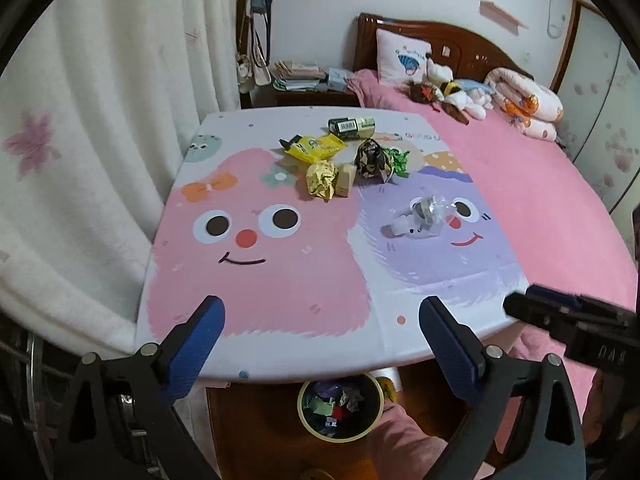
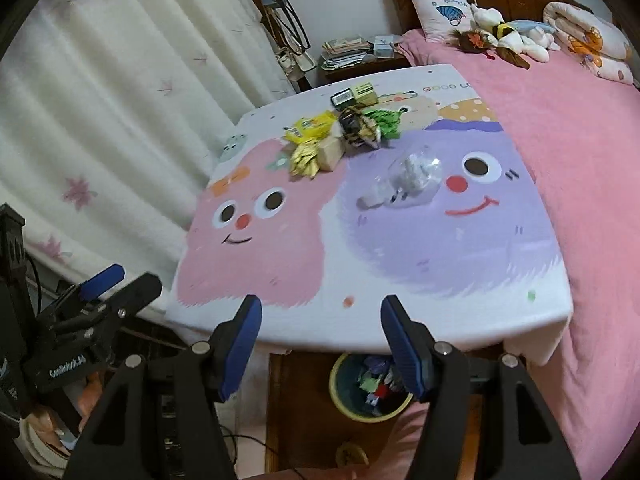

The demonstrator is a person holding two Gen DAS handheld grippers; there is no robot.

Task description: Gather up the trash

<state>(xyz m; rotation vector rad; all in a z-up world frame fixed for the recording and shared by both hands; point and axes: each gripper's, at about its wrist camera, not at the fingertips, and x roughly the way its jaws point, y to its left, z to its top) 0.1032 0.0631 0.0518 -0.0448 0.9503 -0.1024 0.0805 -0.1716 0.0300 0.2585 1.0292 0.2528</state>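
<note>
Left gripper (image 1: 320, 320) jaws wide apart, empty, over near tabletop (image 1: 280, 300) edge; right gripper (image 2: 320, 320) likewise parted, nothing between. Trash bin (image 1: 340, 436) below edge, part-filled. Wrappers clustered far side: yellow packet (image 1: 316, 147), crumpled gold foil (image 1: 321, 180), clear plastic (image 1: 424, 216) nearer.

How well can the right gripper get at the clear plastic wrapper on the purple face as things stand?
Probably yes. The right gripper is open and empty, and bare tabletop lies between it and the clear plastic wrapper, which sits apart from the other trash.
</note>
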